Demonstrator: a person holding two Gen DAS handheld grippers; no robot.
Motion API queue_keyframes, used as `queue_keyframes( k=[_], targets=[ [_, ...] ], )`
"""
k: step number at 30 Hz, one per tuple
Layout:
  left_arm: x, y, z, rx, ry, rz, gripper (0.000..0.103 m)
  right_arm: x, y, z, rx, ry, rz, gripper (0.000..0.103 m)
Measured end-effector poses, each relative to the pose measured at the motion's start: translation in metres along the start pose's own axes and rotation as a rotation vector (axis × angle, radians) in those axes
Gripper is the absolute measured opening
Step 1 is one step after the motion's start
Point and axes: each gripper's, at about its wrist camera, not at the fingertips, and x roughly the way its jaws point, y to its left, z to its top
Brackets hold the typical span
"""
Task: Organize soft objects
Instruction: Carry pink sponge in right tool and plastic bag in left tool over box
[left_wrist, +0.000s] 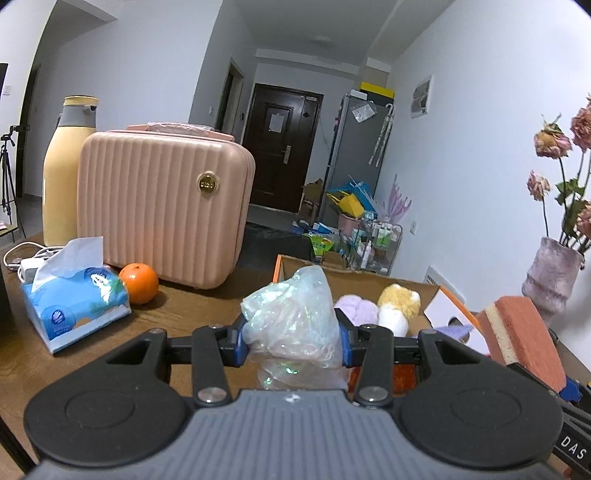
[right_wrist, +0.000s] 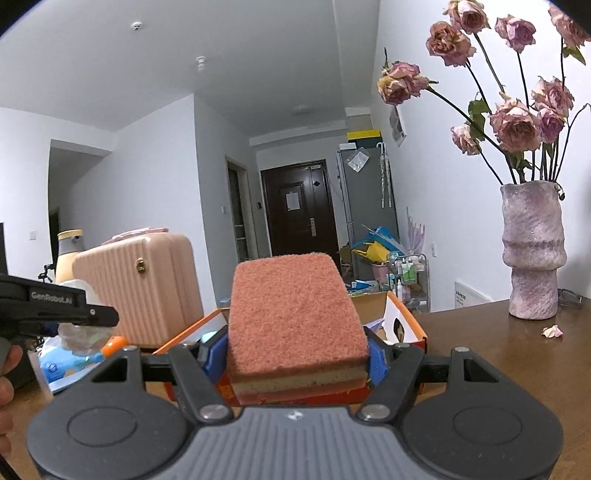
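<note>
My left gripper (left_wrist: 292, 341) is shut on a crumpled clear plastic bag (left_wrist: 295, 314), held just in front of an orange-rimmed cardboard box (left_wrist: 448, 295). Inside the box lie a lilac fluffy item (left_wrist: 354, 308) and a yellow-and-white plush toy (left_wrist: 397, 304). My right gripper (right_wrist: 295, 360) is shut on a red scouring sponge (right_wrist: 295, 317) with a yellow layer, held above the same box (right_wrist: 406, 321). In the left wrist view that sponge (left_wrist: 524, 332) shows at the right. The left gripper's body (right_wrist: 55, 306) and the bag (right_wrist: 85, 336) show at the left of the right wrist view.
On the brown table (left_wrist: 192, 306) stand a pink ribbed case (left_wrist: 162, 206), a yellow bottle (left_wrist: 62, 177), a blue tissue pack (left_wrist: 74, 299) and an orange (left_wrist: 139, 283). A purple vase (right_wrist: 532, 254) of dried roses stands at the right. A hand (right_wrist: 7, 373) shows at the left edge.
</note>
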Motion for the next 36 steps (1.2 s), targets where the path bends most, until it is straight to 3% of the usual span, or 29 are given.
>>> queue_keyframes(
  k=[36],
  targets=[
    [0.126, -0.025, 0.028, 0.091, -0.001, 0.019, 0.044, 0.131, -0.044, 0.021, 0.009, 0.0, -0.07, 0.07]
  ],
)
